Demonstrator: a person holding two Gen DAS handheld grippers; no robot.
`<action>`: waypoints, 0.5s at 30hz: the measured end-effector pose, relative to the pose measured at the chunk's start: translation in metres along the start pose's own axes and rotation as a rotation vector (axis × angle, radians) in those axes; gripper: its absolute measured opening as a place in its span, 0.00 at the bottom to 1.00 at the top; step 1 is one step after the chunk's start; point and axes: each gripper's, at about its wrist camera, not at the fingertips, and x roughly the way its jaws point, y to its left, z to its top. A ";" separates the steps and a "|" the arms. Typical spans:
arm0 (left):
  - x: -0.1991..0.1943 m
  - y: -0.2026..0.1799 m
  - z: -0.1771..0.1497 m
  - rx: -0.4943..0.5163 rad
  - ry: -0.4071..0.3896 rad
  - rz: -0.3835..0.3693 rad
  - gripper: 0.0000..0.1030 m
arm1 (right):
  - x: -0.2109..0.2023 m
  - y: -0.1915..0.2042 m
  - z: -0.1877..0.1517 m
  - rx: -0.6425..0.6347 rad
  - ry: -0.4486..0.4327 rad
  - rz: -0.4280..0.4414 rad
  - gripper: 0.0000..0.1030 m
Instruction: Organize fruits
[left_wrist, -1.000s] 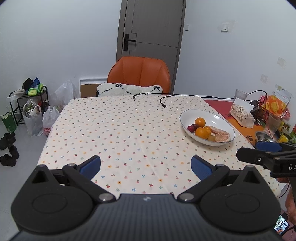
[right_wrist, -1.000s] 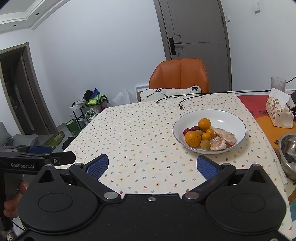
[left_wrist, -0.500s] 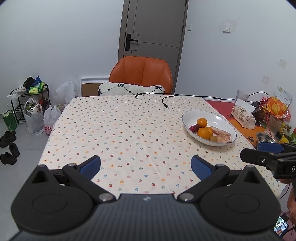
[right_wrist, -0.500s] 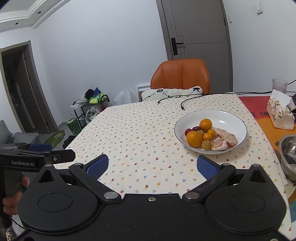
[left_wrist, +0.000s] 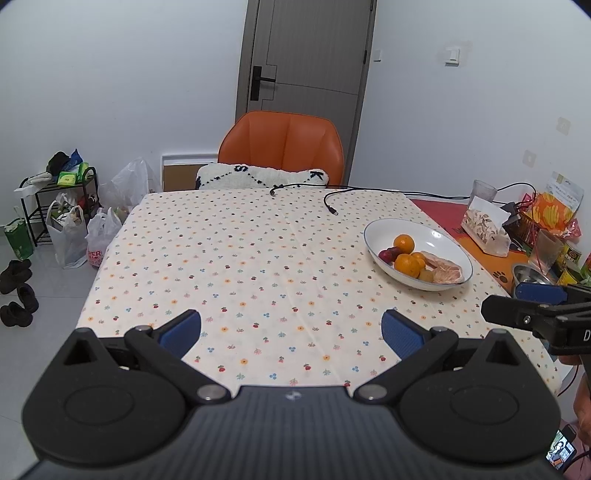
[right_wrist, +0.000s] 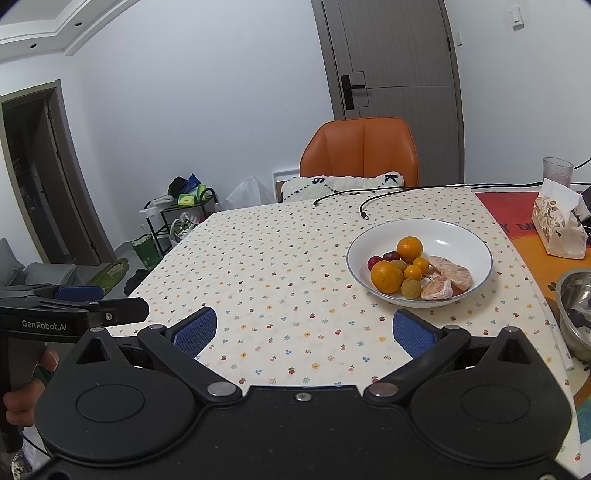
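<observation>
- A shallow white bowl with a thin blue rim (right_wrist: 476, 236) sat on the flower-dotted cream tablecloth (right_wrist: 280, 266), toward the table's right side, holding all the fruit in view.
- Inside the bowl lay two larger oranges (right_wrist: 386, 276), two small orange kumquat-like fruits (right_wrist: 413, 272), two dull yellow-green round fruits (right_wrist: 411, 288), two dark red plum-like fruits (right_wrist: 373, 262) and peeled pinkish citrus segments (right_wrist: 451, 274), all crowded into the half of the bowl nearer the cameras.
- The left gripper (left_wrist: 291, 328) hovered over the tablecloth short of the bowl, its blue-padded fingers (left_wrist: 181, 330) spread wide with nothing between them.
- The right gripper (right_wrist: 302, 330) hung likewise short of the bowl, its blue pads (right_wrist: 413, 334) wide apart and empty.
- Right of the bowl, a steel bowl (right_wrist: 574, 310) rested on an orange mat; what it held could not be made out.
- Beyond the bowl stood a patterned tissue pack (right_wrist: 559, 225) and a clear glass (right_wrist: 557, 170).
- A black cable (right_wrist: 373, 199) trailed across the tablecloth behind the bowl, in front of an orange chair (right_wrist: 360, 151).
- Only the right wrist view showed the bowl's contents clearly, along with an open dark doorway (right_wrist: 33, 177) far to the bowl's left and a hand (right_wrist: 22, 398) gripping the other tool's handle.
- Only the left wrist view showed dark shoes on the floor (left_wrist: 16, 288), white plastic bags (left_wrist: 74, 236) beside a black rack and bright snack packets (left_wrist: 550, 210) right of the bowl.
</observation>
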 end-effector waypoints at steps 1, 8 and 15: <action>0.000 0.000 0.000 0.000 0.000 0.000 1.00 | 0.000 0.000 0.000 0.000 0.001 -0.001 1.00; 0.000 0.000 0.000 0.000 0.002 0.000 1.00 | 0.000 0.000 0.000 0.000 0.001 -0.001 1.00; 0.002 0.002 -0.002 -0.006 0.009 -0.001 1.00 | 0.000 -0.001 0.000 0.001 0.002 -0.001 1.00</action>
